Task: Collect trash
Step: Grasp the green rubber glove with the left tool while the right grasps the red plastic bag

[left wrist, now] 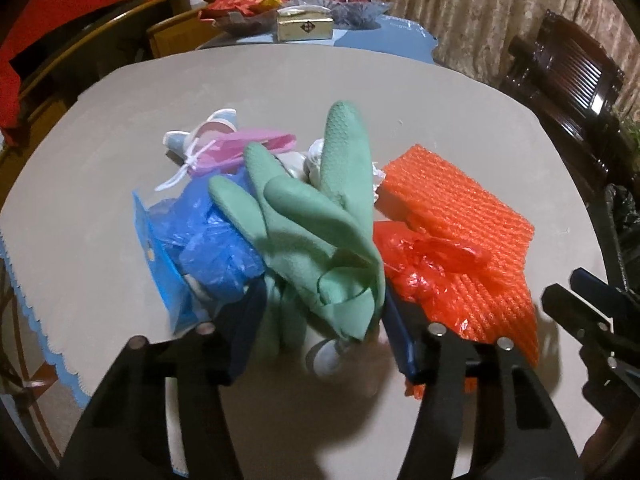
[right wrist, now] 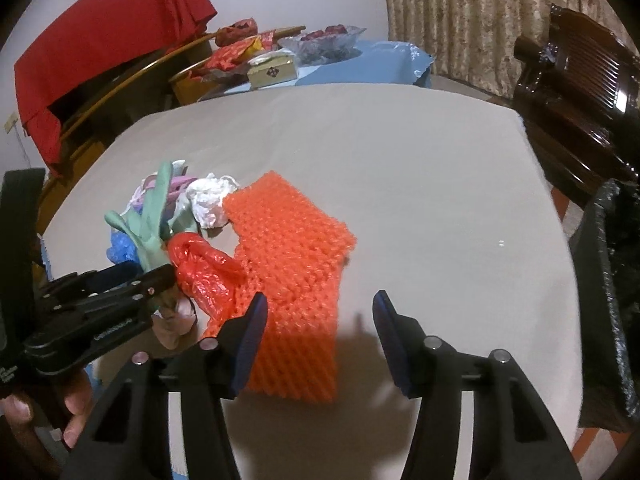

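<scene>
A heap of trash lies on the beige table. In it are a green rubber glove, a blue plastic bag, a pink wrapper, a red plastic bag, an orange foam net and crumpled white paper. My left gripper is open, its fingers on either side of the glove's cuff. My right gripper is open and empty over the near end of the orange foam net. The left gripper shows in the right wrist view beside the red bag.
A black bin bag stands at the table's right edge. A dark wooden chair is behind it. A second table at the back holds a gold box, red packets and a glass bowl.
</scene>
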{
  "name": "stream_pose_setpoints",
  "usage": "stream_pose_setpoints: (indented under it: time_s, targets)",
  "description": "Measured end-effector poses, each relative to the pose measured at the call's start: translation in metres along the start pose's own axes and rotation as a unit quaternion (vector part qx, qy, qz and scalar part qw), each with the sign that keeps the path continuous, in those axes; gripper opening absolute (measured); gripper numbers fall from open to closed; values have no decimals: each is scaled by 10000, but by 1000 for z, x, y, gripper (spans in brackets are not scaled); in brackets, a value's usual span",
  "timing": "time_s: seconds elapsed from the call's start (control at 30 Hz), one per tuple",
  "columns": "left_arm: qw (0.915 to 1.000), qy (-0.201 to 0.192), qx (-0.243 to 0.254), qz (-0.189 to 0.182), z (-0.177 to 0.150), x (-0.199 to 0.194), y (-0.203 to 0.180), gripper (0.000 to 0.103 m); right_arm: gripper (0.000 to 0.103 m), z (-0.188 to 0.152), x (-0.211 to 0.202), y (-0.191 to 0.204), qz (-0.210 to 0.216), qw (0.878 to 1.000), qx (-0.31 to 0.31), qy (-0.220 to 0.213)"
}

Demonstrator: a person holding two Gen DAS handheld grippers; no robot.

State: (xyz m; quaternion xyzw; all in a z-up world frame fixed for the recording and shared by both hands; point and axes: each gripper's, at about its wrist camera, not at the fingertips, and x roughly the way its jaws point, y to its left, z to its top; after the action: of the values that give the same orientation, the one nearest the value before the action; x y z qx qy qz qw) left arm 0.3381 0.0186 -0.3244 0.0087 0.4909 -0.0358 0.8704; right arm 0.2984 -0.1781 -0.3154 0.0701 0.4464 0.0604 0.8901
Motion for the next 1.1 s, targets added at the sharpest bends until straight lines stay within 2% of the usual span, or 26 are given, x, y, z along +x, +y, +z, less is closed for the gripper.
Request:
stream_pose_setpoints:
  time_s: [0.07,0.1,0.2,0.27,0.43,0.73,0.8,0.9,1.03,1.1]
  targets:
    - [10000,12,8,-66,0,2,0,48,52,1,5,5,48,10000,-49,22]
    - [9999,17,3,-138,1,4,0,40,52,2,7,7,63,9999,-81,22]
    - [9997,-14,3,-239,1,1,1,25,51,4,9,14,125,9998,-149,8]
    - [9996,-78,8,-264,1,-4,3,22,51,7,8,20,192,9996,-192,-32]
    - [9992,-254,-19,-304,2,-21,14,20,51,13,8,37,346,9988,-316,-111]
    - [9990,-385,-110,-214,-1,-31,48,19,49,15,26,74,482,9973,-546,11]
    - [9989,-386,-113,-251,-3,-31,53,18,46,12,33,79,470,9971,-588,76]
    - [9989,-352,-87,-286,-7,-29,57,18,30,9,44,86,531,9965,-598,229]
    - [9989,-259,-144,-371,-11,-23,60,18,9,9,38,95,589,9956,-703,206]
    - [9986,-300,-165,-410,-12,-27,61,18,6,11,30,97,636,9954,-702,141]
